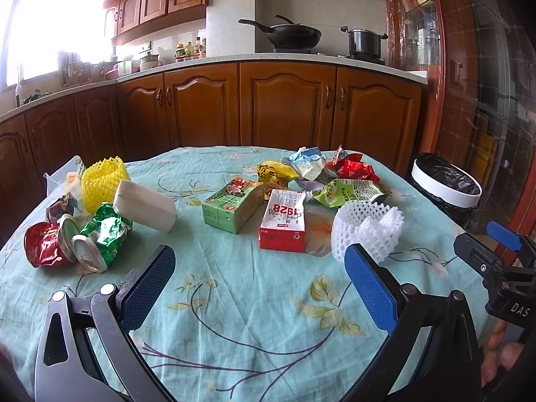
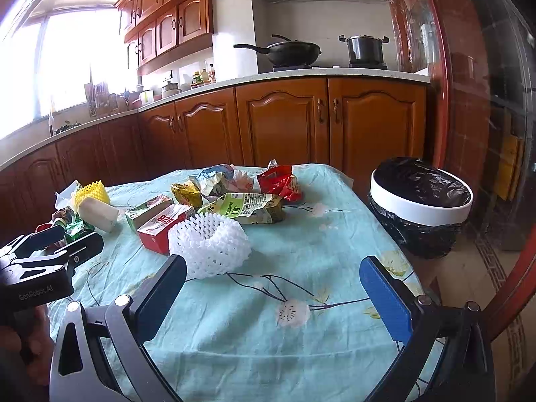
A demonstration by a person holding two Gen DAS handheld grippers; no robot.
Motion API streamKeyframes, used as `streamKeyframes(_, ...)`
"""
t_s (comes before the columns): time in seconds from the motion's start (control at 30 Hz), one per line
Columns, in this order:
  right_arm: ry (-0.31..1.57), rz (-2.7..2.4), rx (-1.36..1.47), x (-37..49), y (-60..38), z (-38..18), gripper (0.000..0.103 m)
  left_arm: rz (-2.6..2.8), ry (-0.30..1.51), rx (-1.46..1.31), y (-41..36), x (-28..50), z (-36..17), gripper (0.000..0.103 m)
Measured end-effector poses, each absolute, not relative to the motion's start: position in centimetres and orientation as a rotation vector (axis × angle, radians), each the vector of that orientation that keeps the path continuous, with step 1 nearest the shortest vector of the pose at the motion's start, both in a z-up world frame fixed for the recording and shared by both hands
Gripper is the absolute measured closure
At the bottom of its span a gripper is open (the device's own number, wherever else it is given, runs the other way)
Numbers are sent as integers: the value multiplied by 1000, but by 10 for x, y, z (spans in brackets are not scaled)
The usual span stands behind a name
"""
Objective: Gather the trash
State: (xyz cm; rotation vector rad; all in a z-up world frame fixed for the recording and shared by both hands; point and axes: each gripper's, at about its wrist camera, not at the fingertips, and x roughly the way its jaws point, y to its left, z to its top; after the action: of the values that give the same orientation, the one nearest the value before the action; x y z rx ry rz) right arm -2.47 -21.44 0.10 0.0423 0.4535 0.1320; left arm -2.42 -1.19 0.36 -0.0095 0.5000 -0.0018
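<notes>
Both tools, left tool (image 1: 259, 279) and right tool (image 2: 273, 288), are being held wide open, empty; white foam net (image 2: 209, 246) is lying at eleven o'clock of the right one, cartons (image 1: 283, 222) crowding behind it.

Two crushed cans lie on the surface: one red (image 1: 43, 246), one green (image 1: 100, 236). Two foam fruit nets: one yellow (image 1: 102, 182), one white (image 1: 366, 227). Two cartons: one green (image 1: 231, 209), one red-and-white (image 1: 284, 222). One white foam block (image 1: 144, 206). At least four crumpled wrappers are heaped at the far side: yellow (image 1: 274, 171), blue-white (image 1: 308, 164), red (image 1: 351, 167), green (image 1: 351, 192). One lined bin (image 2: 420, 201) stands beside.
</notes>
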Motion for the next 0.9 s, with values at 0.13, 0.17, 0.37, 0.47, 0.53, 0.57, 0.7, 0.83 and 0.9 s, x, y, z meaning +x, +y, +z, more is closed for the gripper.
streamKeyframes(0.13, 451, 135, 42, -25, -214, 2, 0, -2, 499, -7, -12, -23, 4, 0)
streamKeyframes(0.17, 451, 137, 42, -25, -214, 2, 0, -2, 498, -7, -13, -23, 4, 0)
streamKeyframes(0.37, 450, 141, 50, -26, -214, 2, 0, -4, 493, -2, -14, -25, 5, 0)
streamKeyframes(0.47, 450, 141, 52, -26, -214, 2, 0, -5, 493, -1, -15, -24, 5, 0)
streamKeyframes(0.53, 450, 143, 54, -26, -215, 3, 0, -6, 493, -2, -16, -22, 5, 0)
streamKeyframes(0.57, 450, 143, 54, -26, -214, 3, 0, -4, 492, -2, -15, -26, 5, 0)
streamKeyframes(0.7, 451, 145, 56, -27, -214, 3, 0, -5, 486, 4, -17, -26, 6, 0)
streamKeyframes(0.83, 450, 149, 58, -27, -214, 4, 0, -7, 482, 3, -18, -26, 7, 0)
streamKeyframes(0.9, 446, 151, 60, -28, -214, 4, 0, -9, 480, 2, -16, -27, 7, 0)
